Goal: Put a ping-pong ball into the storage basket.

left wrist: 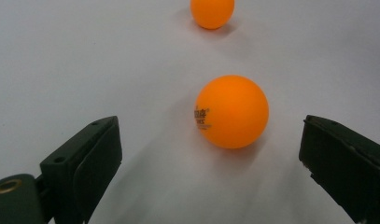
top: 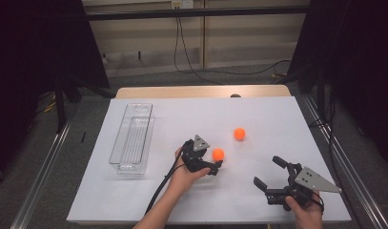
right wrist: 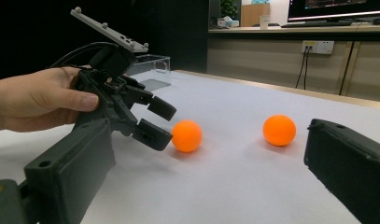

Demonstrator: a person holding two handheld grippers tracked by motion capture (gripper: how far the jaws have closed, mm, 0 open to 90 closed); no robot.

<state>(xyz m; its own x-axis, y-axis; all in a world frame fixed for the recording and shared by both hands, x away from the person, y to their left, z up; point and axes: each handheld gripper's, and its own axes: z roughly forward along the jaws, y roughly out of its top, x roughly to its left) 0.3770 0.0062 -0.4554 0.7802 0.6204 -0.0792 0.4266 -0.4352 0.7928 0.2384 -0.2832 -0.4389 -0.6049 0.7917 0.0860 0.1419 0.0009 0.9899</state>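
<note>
Nearest the person, the right gripper point(top: 268, 177) rests low on the white table point(top: 258, 119), jaws spread wide with nothing between them, well apart from the near orange ball point(top: 218, 154). Just beside that ball, on its near-left side, the left gripper point(top: 215, 166) stands with jaws wide; in the left gripper view the near orange ball point(left wrist: 231, 112) sits on the table between the jaws, touching neither. Beyond it lies the far orange ball point(top: 239, 134). Well off to the left of the near ball stands a clear plastic tray point(top: 132, 138).
</note>
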